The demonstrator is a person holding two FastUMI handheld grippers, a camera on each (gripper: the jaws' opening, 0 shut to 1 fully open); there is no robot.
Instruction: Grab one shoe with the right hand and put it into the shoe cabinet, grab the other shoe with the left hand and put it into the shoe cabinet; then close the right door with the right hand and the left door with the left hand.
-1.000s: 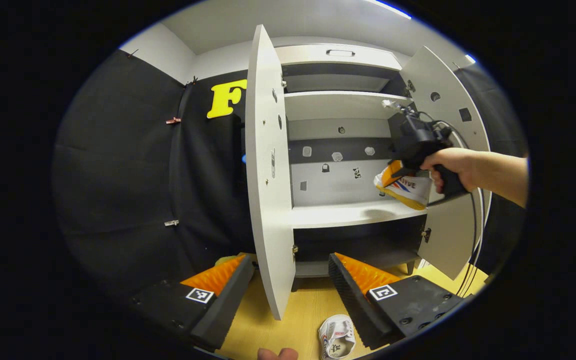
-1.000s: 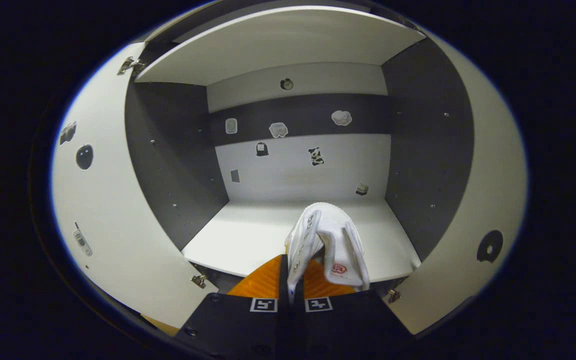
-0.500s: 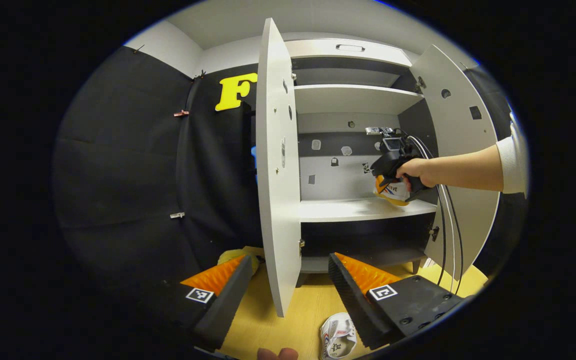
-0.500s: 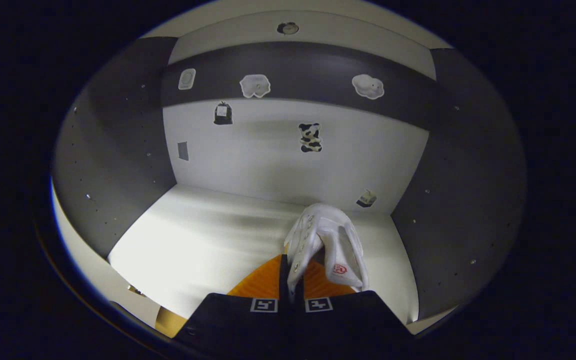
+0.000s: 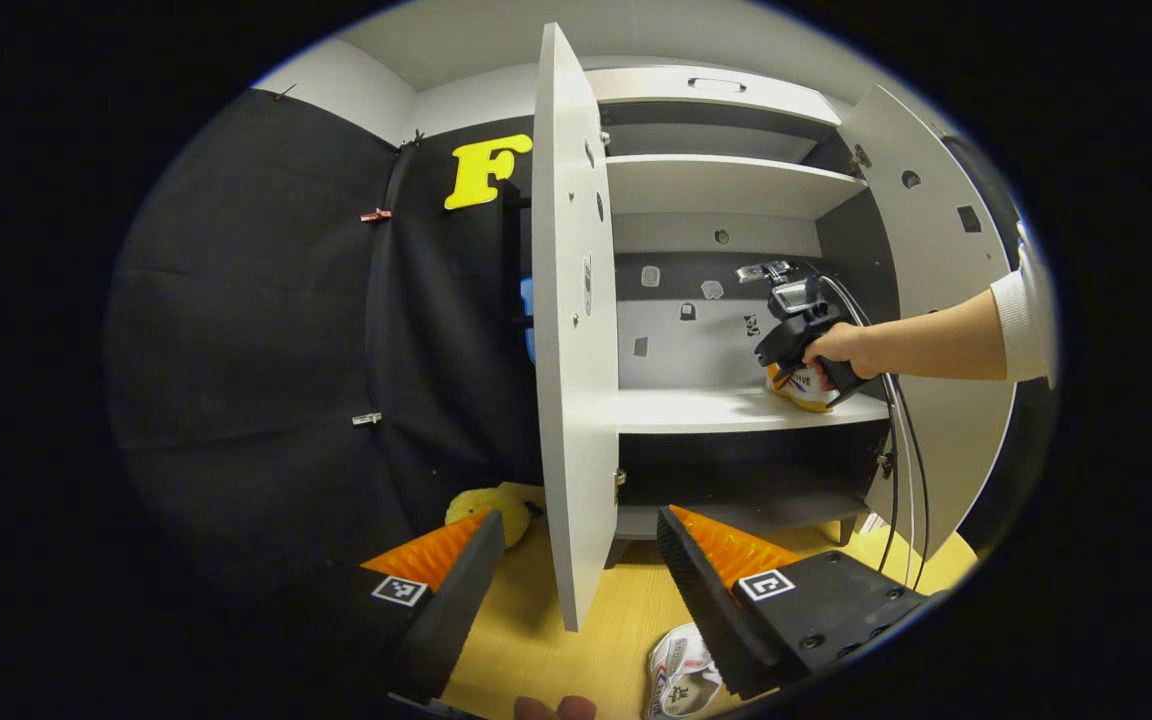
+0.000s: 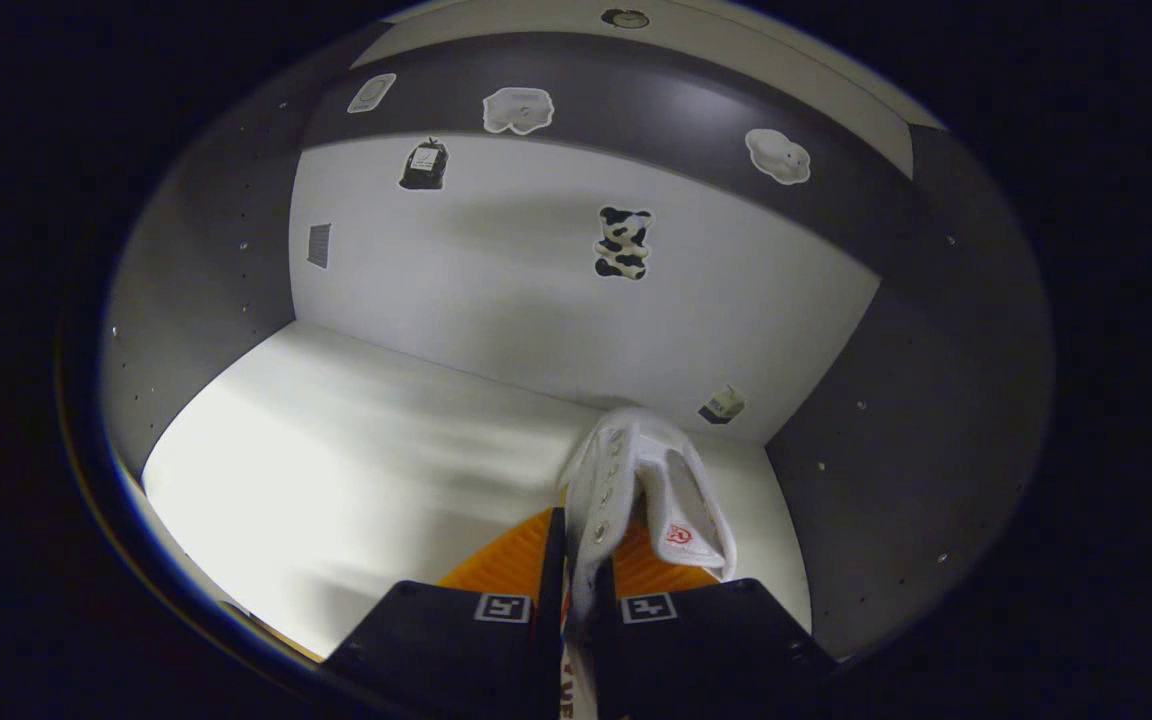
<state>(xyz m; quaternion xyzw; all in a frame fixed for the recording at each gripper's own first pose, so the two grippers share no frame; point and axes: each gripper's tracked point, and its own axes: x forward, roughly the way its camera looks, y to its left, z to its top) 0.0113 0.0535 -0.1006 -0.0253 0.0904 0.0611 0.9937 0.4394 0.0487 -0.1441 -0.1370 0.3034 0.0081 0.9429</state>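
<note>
Right gripper (image 6: pixel 576 560) clamps 1 white sneaker (image 6: pixel 651 490) at the cabinet shelf (image 6: pixel 336 440), right end; step 1, release next. Left gripper (image 5: pixel 576 570) wide, empty, above second shoe (image 5: pixel 678 672) on floor.

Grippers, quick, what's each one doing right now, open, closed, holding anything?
Left gripper: open, holding nothing, facing the cabinet's left door.
Right gripper: closed on the shoe, over the cabinet shelf.
</note>
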